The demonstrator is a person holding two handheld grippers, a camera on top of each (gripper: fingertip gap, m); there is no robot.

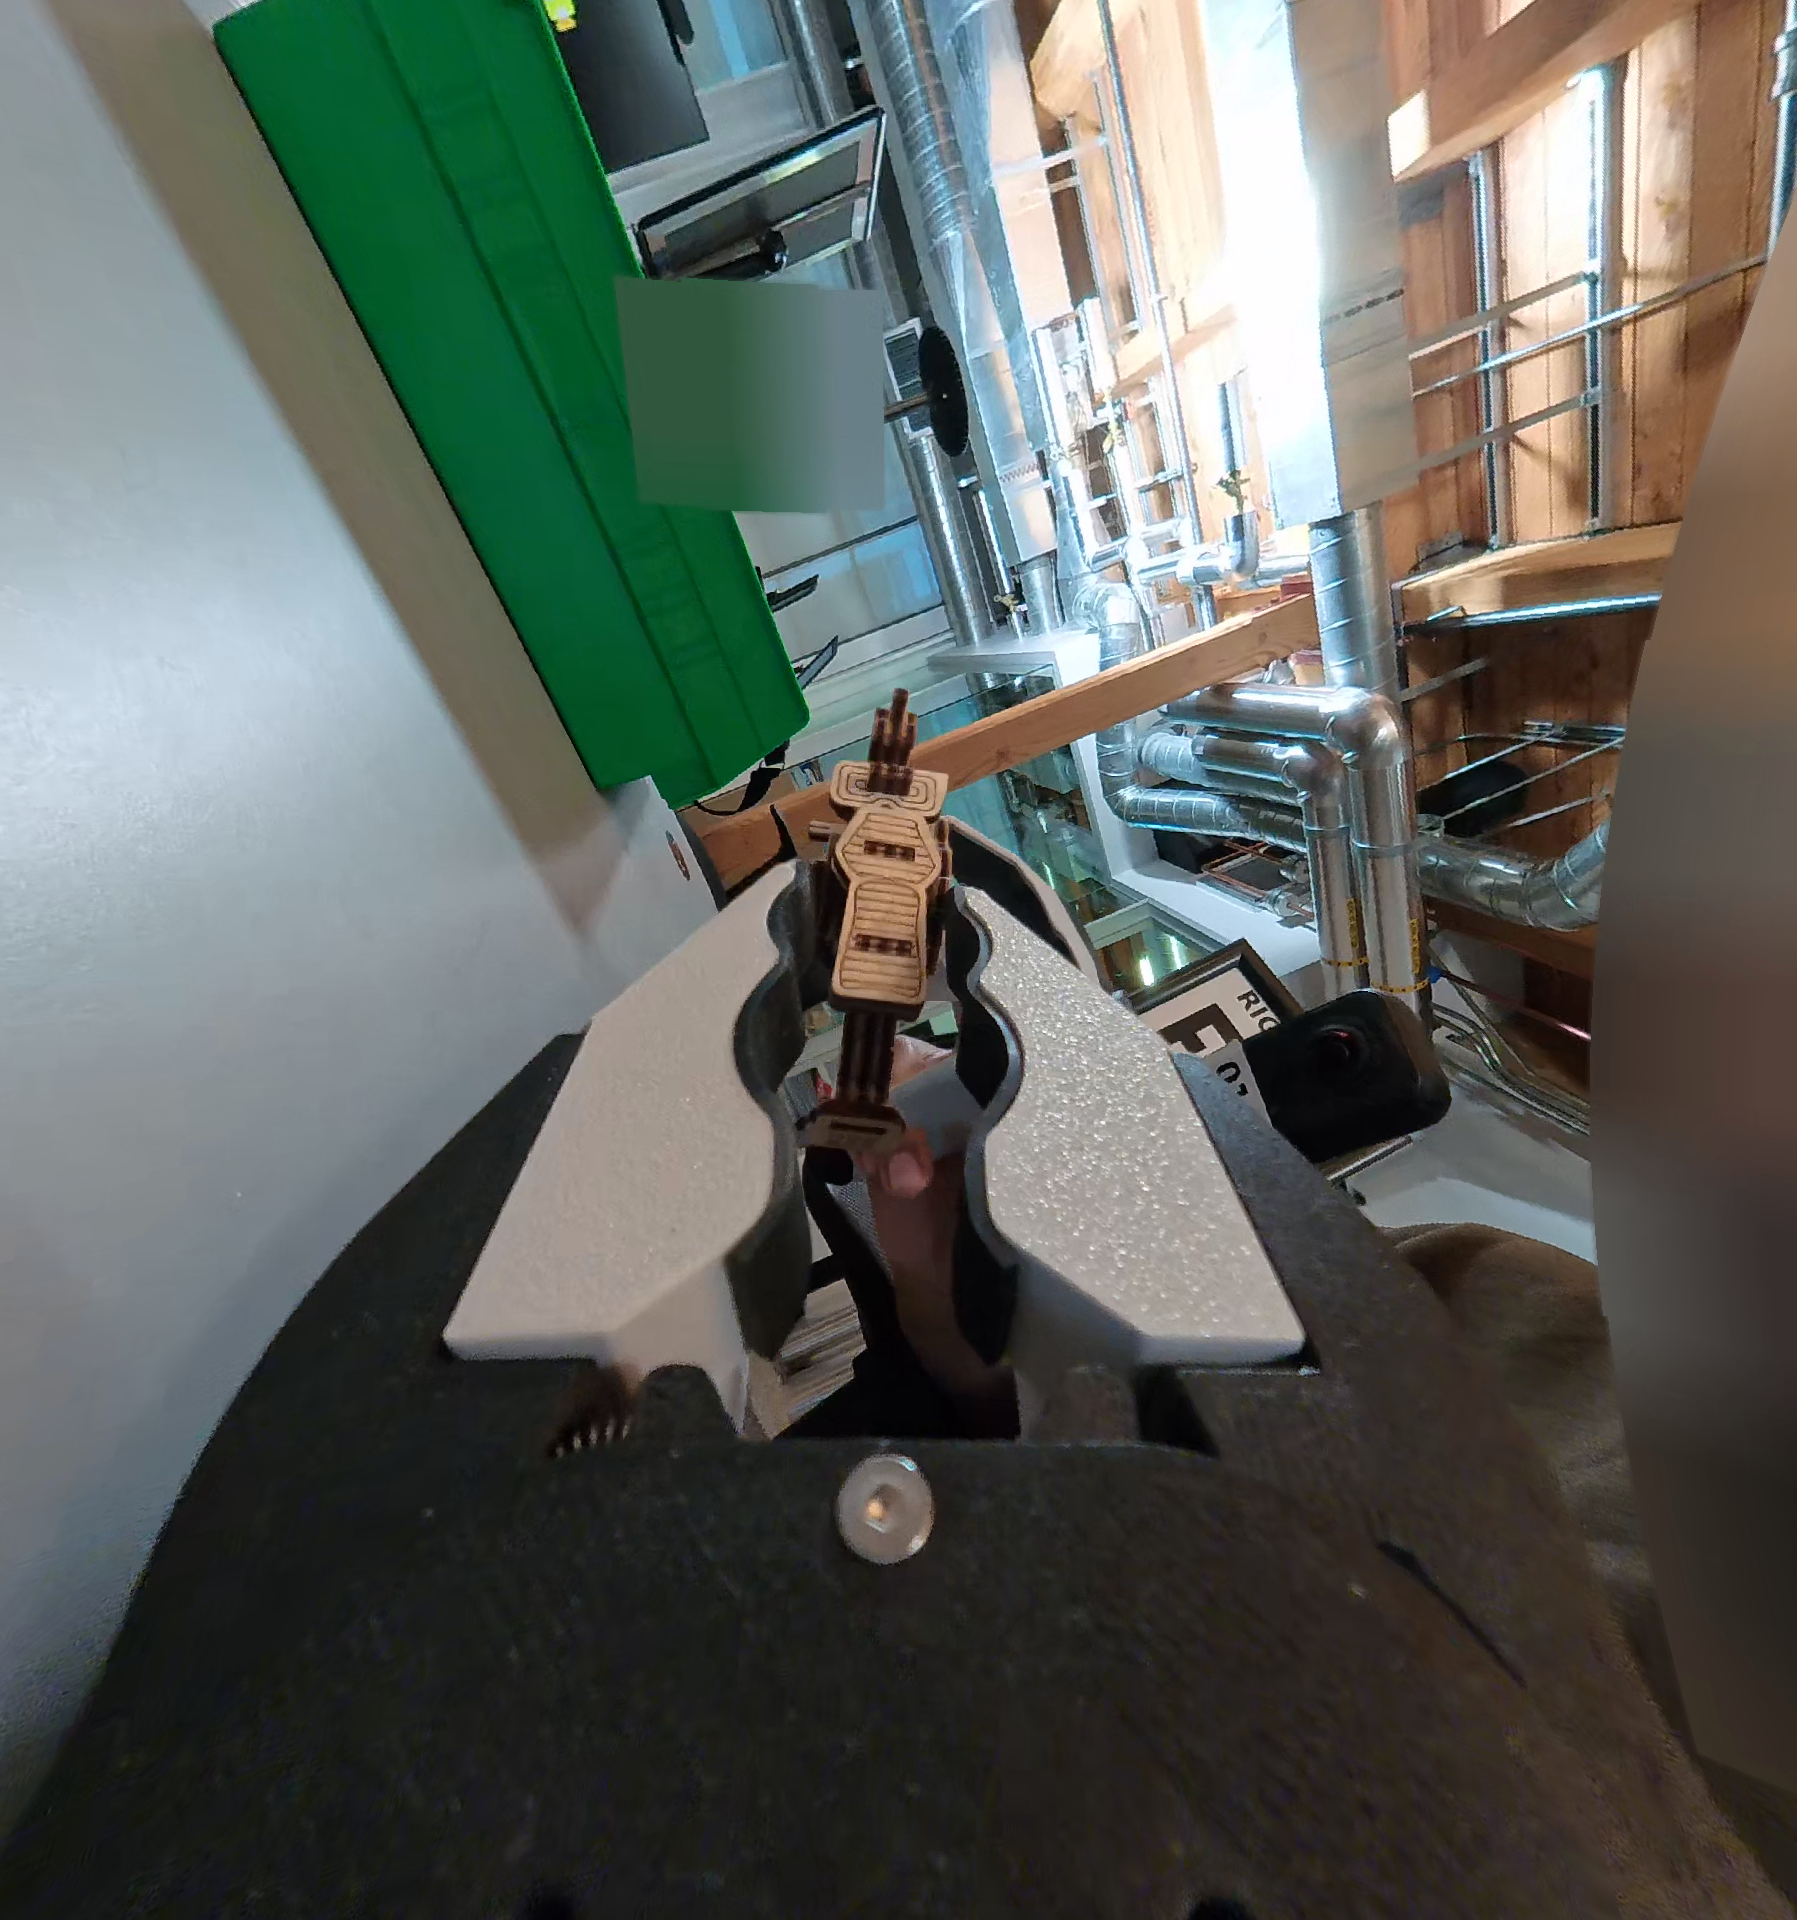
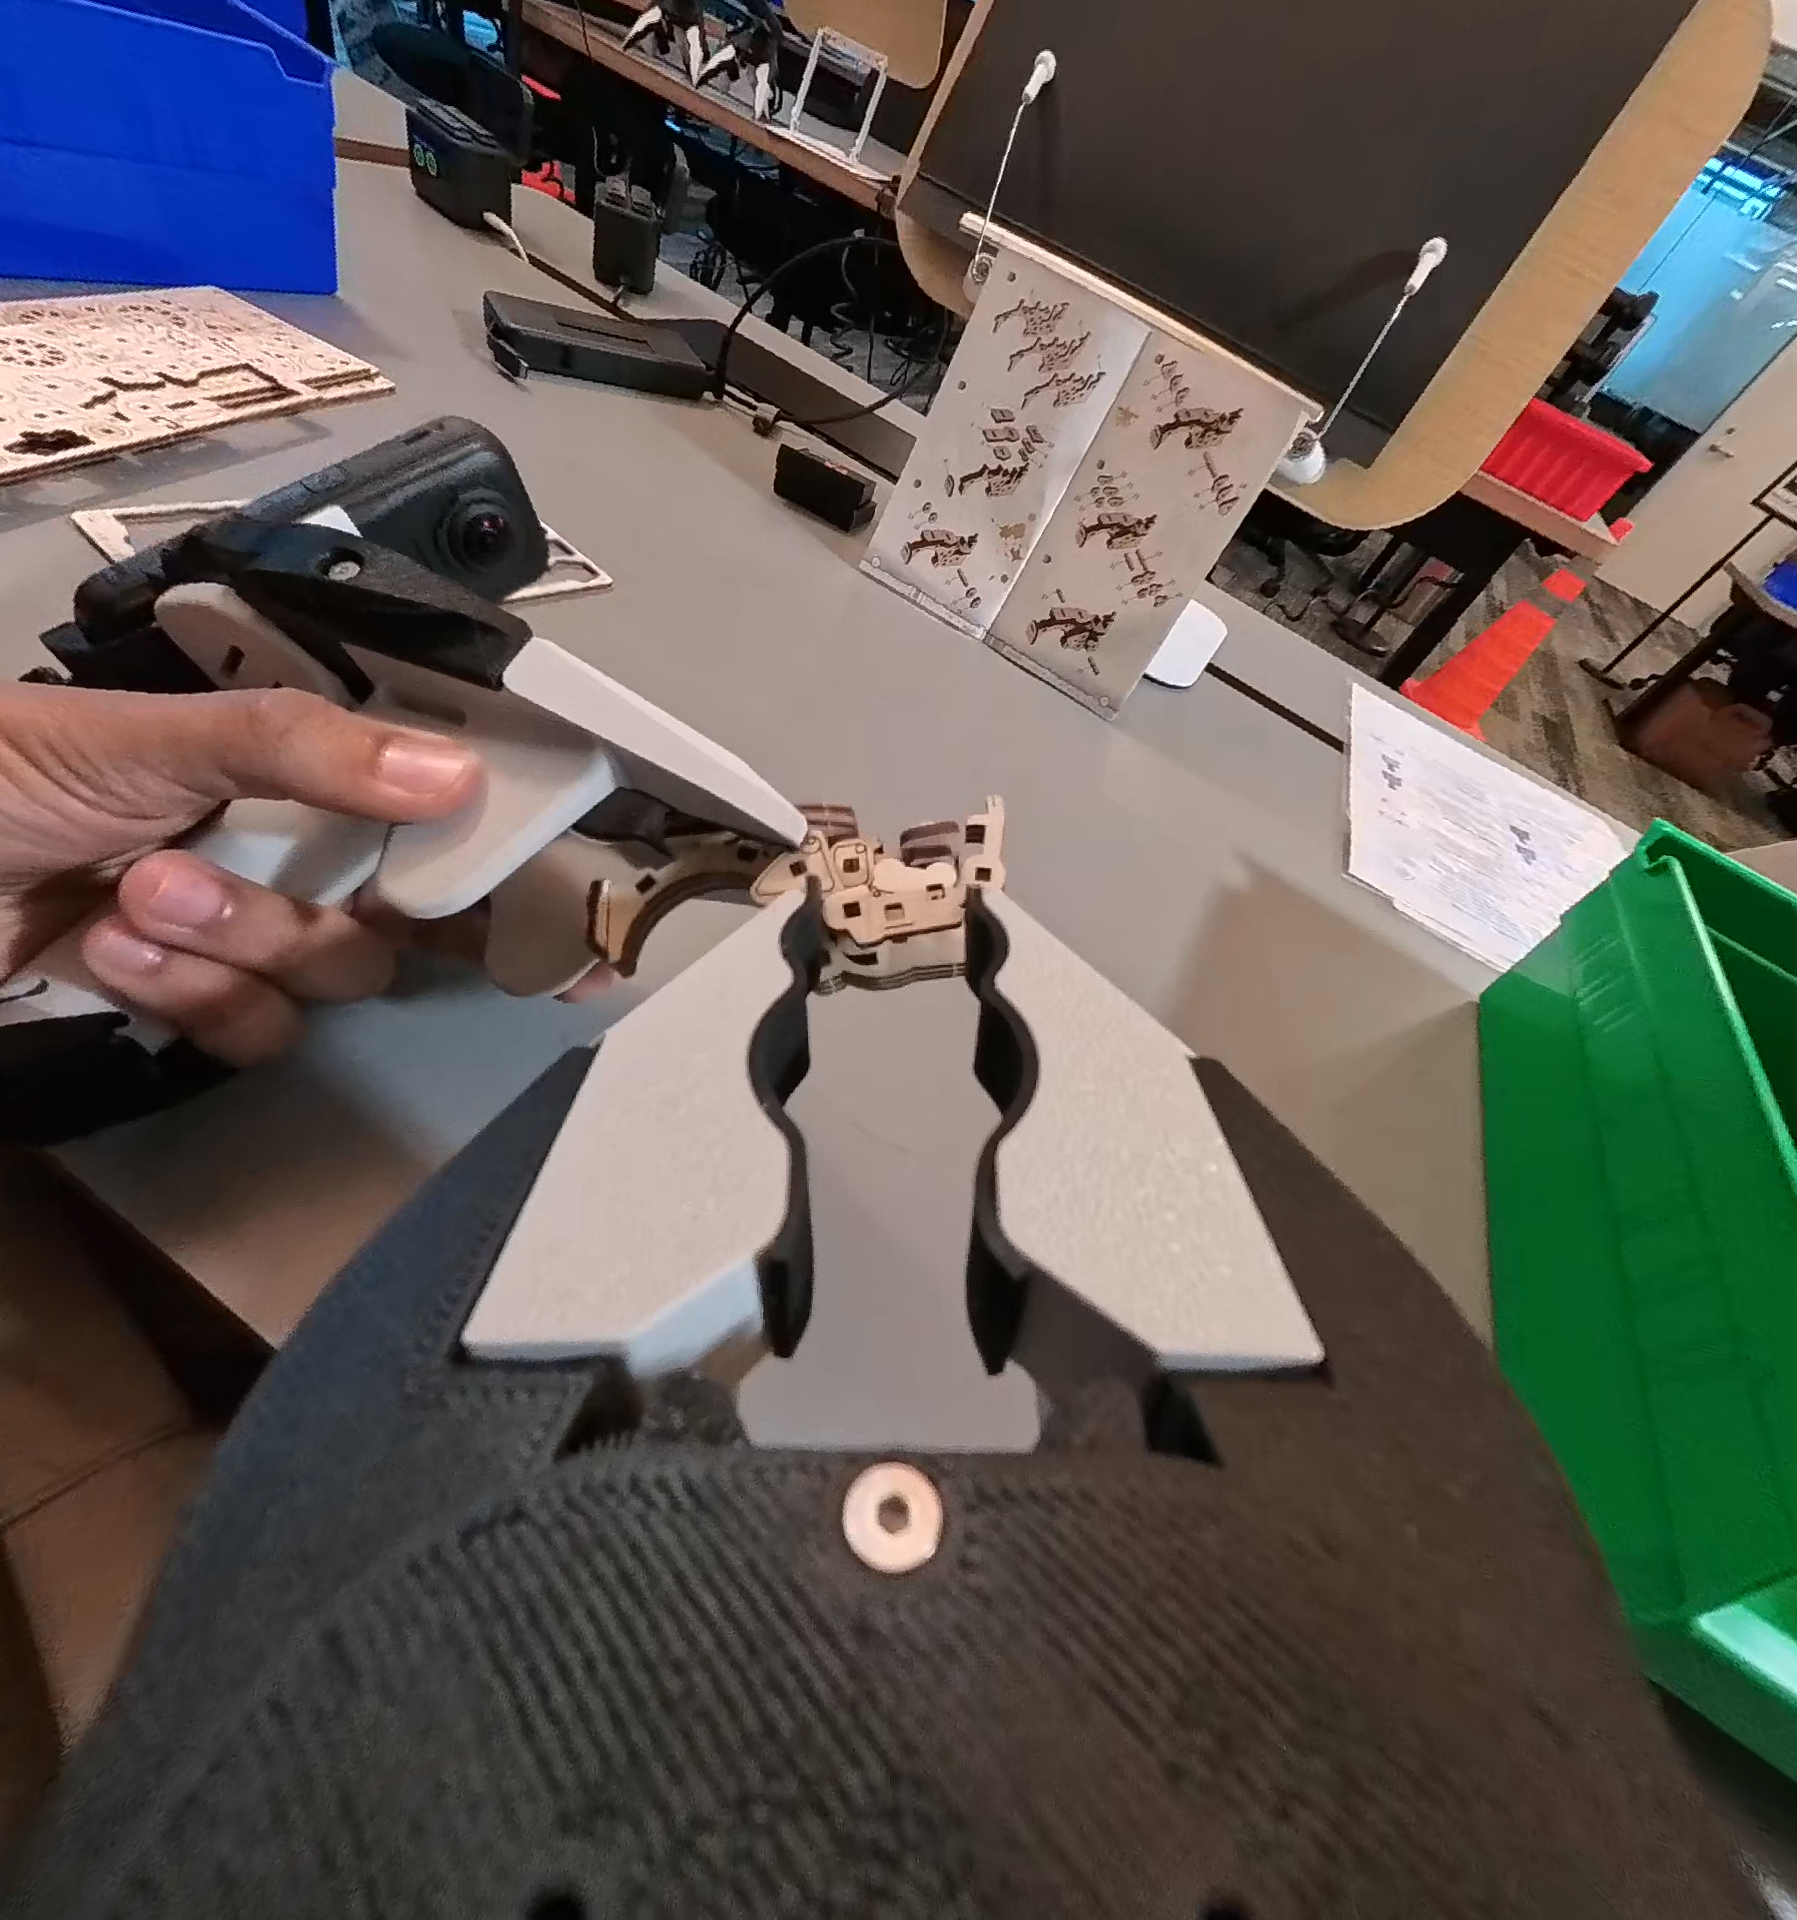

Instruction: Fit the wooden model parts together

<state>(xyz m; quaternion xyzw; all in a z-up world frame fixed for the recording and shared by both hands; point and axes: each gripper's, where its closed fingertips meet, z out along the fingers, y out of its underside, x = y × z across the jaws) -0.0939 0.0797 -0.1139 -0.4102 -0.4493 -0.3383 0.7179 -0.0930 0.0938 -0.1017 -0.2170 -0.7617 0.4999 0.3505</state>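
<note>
Wooden model parts are held in the air above the grey table (image 2: 1133, 790), one assembly in each gripper. In the right wrist view the right gripper (image 2: 889, 940) has its two grey fingers pressed against the sides of a layered, laser-cut wooden block (image 2: 899, 904), which sits right at the fingertips with slotted tabs sticking up and away from the camera. Just to its left, touching or nearly touching it, is a second wooden piece (image 2: 665, 899) with a curved cut-out; it runs roughly sideways across the view from the left gripper (image 2: 780, 842), which comes in from the left, towards the block. A hand (image 2: 146, 831) grips that gripper's handle, and a small black camera (image 2: 458, 520) rides on its top.

In the left wrist view the left gripper (image 1: 878, 935) is clamped on a long, narrow wooden model (image 1: 878, 914) between its fingertips. The model's long axis runs along the fingers, its engraved face turned to the camera, a stepped dark spike pointing away and a thin stem reaching back between the fingers towards a finger of the hand behind.

On the table a folded instruction sheet (image 2: 1081, 468) stands upright, flat punched-out wooden sheets (image 2: 146, 384) lie far left before a blue bin (image 2: 125, 135), and a green bin (image 2: 1683, 1195) sits at the right edge.
</note>
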